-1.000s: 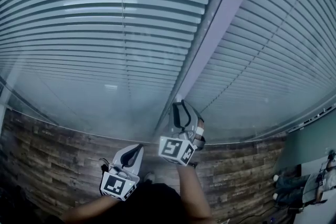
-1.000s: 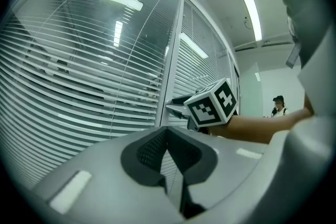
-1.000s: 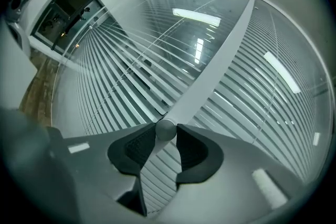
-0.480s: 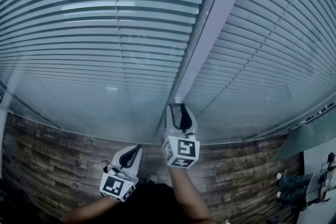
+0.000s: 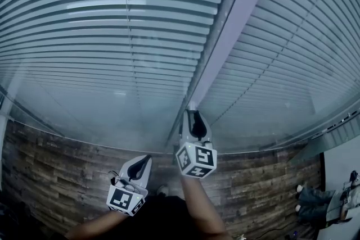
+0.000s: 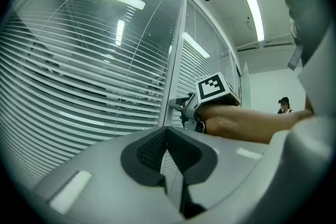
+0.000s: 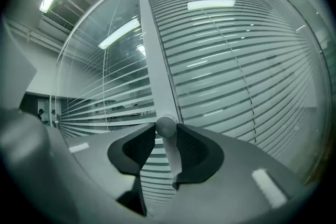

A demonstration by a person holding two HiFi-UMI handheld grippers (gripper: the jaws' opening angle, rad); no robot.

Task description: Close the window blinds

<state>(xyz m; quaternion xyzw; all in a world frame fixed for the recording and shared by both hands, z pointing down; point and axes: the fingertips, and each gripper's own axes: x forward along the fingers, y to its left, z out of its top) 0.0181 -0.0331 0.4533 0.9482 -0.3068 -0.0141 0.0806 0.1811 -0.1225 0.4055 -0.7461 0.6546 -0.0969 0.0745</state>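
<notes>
Right hand-held gripper (image 7: 166,132) has just been closing its jaws. It now pinches the small round grey metal knob (image 7: 166,124) right at its tips, at least the pads look snug on both sides. That knob sits on the pale grey upright window post (image 7: 153,60) dead ahead of it. White horizontal slatted window blinds (image 7: 236,65) hang behind glass either side of that gripper, with gaps showing between the slats. Left hand-held gripper (image 6: 168,131) hangs lower, off to its left, tips pressed together and holding nothing.
</notes>
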